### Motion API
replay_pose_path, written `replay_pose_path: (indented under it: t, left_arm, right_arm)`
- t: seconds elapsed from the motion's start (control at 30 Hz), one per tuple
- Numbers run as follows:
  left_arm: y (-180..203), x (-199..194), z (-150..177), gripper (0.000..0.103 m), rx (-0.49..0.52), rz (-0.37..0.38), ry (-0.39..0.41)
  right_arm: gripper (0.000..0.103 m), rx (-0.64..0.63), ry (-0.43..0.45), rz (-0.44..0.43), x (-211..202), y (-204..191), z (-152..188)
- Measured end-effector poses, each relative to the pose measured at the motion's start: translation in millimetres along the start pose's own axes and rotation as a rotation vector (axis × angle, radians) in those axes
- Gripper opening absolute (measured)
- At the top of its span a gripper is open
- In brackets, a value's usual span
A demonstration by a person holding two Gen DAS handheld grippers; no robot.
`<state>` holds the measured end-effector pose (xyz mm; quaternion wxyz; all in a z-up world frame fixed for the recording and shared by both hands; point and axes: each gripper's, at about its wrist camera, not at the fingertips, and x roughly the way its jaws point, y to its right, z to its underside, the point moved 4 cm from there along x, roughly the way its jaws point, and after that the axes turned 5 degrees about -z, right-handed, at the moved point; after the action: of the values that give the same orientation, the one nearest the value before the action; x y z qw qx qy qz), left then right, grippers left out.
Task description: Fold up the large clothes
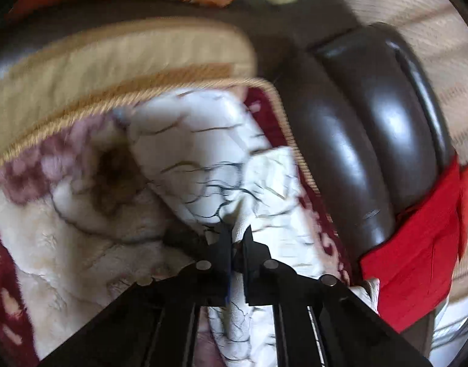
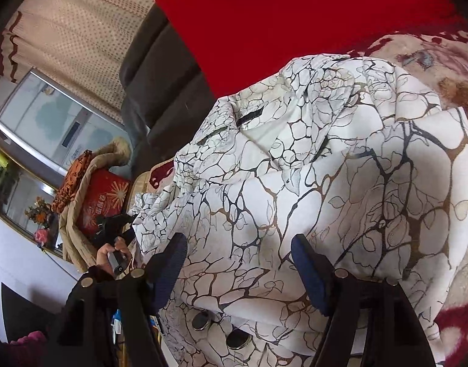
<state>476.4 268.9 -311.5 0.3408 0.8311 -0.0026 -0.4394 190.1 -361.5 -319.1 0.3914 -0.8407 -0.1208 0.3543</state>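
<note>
Left wrist view motion-blurred; white patterned garment [image 1: 221, 165] cut off below; red cloth [image 2: 295, 18] cropped by top edge.

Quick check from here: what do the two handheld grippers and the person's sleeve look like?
Both are black frames with round silver studs. The left gripper has pointed black fingers; the right gripper carries dark blue textured pads. The left hand emerges from a dark sleeve.

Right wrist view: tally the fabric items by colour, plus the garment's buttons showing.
White patterned garment: 1
Red cloth: 1
Cream-and-maroon blanket: 1
Dark round buttons: 2
Total: 5
</note>
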Motion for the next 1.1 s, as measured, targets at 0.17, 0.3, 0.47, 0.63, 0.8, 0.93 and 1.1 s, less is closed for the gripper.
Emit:
replay_pose_path:
  t: [0.17,0.3,0.47,0.63,0.8,0.93,1.1]
  left_arm:
    - [75,-62,10,0.002,0.202,0.098,0.077]
    - [148,-109,41,0.002,0.384,0.153,0.087]
    - [253,-162,129,0.002,0.662,0.269,0.056]
    - [332,-189,250,0.002,0.929,0.395,-0.056]
    - [344,-190,361,0.063,1.193,0.365,-0.187]
    - [307,-171,348,0.072,1.177,0.291,-0.158]
    - [259,-131,274,0.072,0.942,0.117,-0.128]
  right_arm:
    - [0.072,0.013,0.038,-0.015,-15,0,-3]
    - [0.072,0.011,0.082,-0.037,-36,-5,-6]
    - [0.072,0.023,0.150,-0.069,-71,-5,-10]
    - [0.072,0.046,0.225,-0.085,-110,6,-16]
    - [0.074,0.097,0.272,-0.074,-143,25,-20]
    - [0.074,0.108,0.277,-0.049,-153,34,-20]
    - [0.074,0.110,0.246,-0.027,-139,33,-25]
